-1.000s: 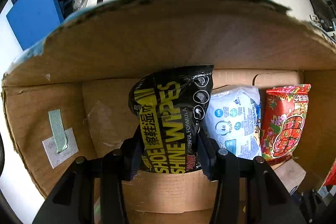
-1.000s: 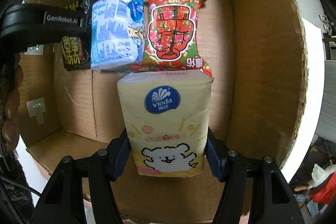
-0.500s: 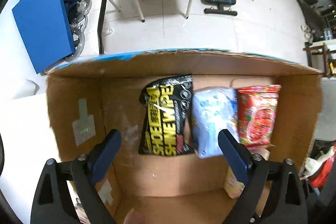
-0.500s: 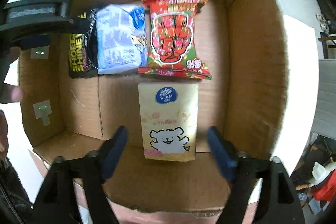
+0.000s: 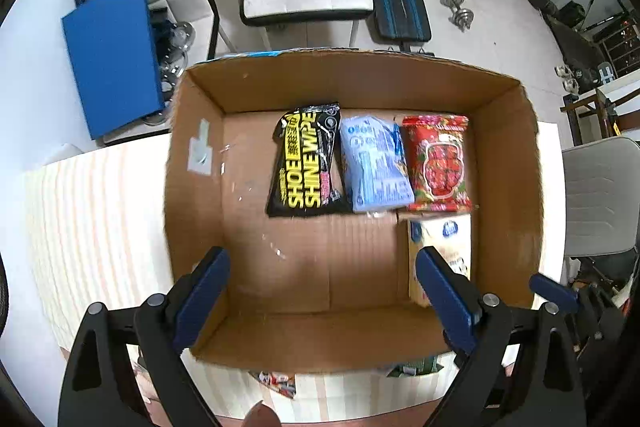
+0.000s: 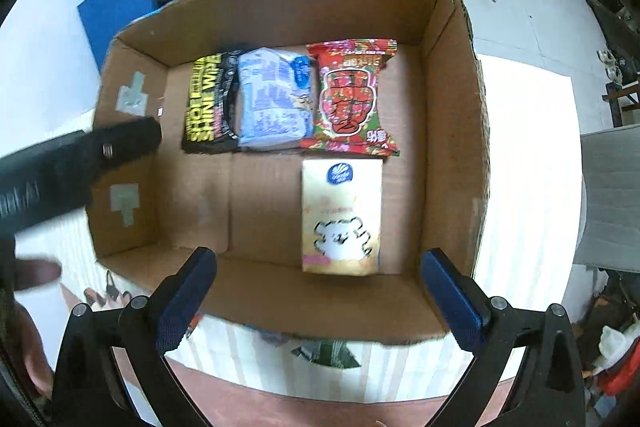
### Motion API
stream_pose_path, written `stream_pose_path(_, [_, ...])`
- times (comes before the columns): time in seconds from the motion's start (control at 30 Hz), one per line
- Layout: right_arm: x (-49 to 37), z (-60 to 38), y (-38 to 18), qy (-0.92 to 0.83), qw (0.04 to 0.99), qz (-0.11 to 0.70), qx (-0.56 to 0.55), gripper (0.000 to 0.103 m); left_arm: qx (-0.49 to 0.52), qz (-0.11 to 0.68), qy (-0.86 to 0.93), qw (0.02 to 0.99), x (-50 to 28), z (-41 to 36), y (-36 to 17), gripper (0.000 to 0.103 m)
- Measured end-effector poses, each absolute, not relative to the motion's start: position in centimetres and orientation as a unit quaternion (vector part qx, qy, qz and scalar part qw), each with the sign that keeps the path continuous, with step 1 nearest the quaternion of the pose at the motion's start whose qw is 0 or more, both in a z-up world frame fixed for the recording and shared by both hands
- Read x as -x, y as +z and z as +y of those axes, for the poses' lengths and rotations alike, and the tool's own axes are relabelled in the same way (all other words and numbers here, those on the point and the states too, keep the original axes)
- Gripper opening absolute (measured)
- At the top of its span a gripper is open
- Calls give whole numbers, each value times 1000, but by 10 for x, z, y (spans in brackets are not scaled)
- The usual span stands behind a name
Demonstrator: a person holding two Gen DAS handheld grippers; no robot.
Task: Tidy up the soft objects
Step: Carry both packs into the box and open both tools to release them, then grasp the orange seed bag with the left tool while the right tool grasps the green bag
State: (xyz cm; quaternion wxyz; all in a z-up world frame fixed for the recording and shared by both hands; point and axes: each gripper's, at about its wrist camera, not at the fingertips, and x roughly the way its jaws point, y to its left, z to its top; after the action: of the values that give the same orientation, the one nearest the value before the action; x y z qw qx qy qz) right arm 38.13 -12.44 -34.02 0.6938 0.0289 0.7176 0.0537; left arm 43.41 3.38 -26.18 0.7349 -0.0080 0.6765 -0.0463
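1. Cardboard box (image 5: 200, 187) is sitting open-topped on a striped tablecloth (image 5: 92, 227); its four walls are standing upright around a flat floor.
2. Bare floor is showing in the box's left and near-centre part, left of the tissue pack and in front of the back row.
3. Back row, left to right: black-and-yellow shoe wipes pack (image 5: 306, 165), pale blue wipes pack (image 5: 374, 167), red snack bag (image 5: 438, 163). Each is lying flat and touching its neighbour, and the row is sitting close to the far wall.
4. Cream Vinda tissue pack (image 6: 340, 219) is lying flat in front of the red bag, its far end just beside the bag's near edge, with a strip of floor between it and the right wall.
5. All four packs are lying with long axes running near-to-far. The tissue pack's logo end is pointing toward the far wall.
6. Left gripper (image 5: 322, 295) is hovering above the box's near wall, looking down into it, jaws spread wide and holding nothing.
7. Right gripper (image 6: 316, 293) is hovering over the near wall too, jaws spread wide and empty, the tissue pack lying between and beyond its blue pads (image 6: 450, 303) without touching them.
8. In the right wrist view the left gripper's black body is reaching across the box's left wall, blurred.
9. Loose packets (image 6: 324, 353) are peeking out beside the near wall; kind unclear.
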Motion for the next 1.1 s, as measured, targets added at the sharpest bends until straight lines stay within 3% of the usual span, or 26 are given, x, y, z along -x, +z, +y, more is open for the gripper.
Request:
stream_pose_path(0.3, [-322, -142, -273, 90, 741, 663, -52, 103, 11, 606, -15, 796, -355, 73, -209, 95])
stream_pose_path(0.47, [-268, -143, -283, 85, 739, 666, -54, 103, 0, 614, -9, 789, -302, 107, -234, 95])
stream_pose_path(0.5, [-260, -141, -295, 81, 733, 673, -50, 103, 3, 625, -11, 781, -298, 112, -246, 92])
stream_pose_path(0.53, [-256, -140, -306, 78, 727, 681, -50, 102, 11, 639, -11, 769, -295, 117, -261, 77])
stream_pose_path(0.57, [-250, -139, -324, 70, 714, 694, -57, 99, 25, 663, -14, 748, -292, 123, -284, 58])
stream_pose_path(0.63, [-246, -138, -355, 61, 696, 713, -67, 75, 38, 695, -19, 718, -292, 128, -320, 46])
stream_pose_path(0.9, [-242, -130, -433, 11, 665, 745, -46, 72, 56, 746, -52, 661, -293, 113, -408, 50])
stream_pose_path(0.97, [-241, -130, -443, 1, 661, 750, -40, 65, 75, 755, -73, 647, -293, 107, -422, 51])
stream_pose_path(1.03, [-238, -130, -450, -2, 652, 757, -39, 48, 61, 755, -68, 649, -293, 101, -426, 52])
stream_pose_path(1.1, [-231, -132, -452, -5, 651, 758, -38, 46, 50, 753, -69, 652, -293, 95, -428, 53])
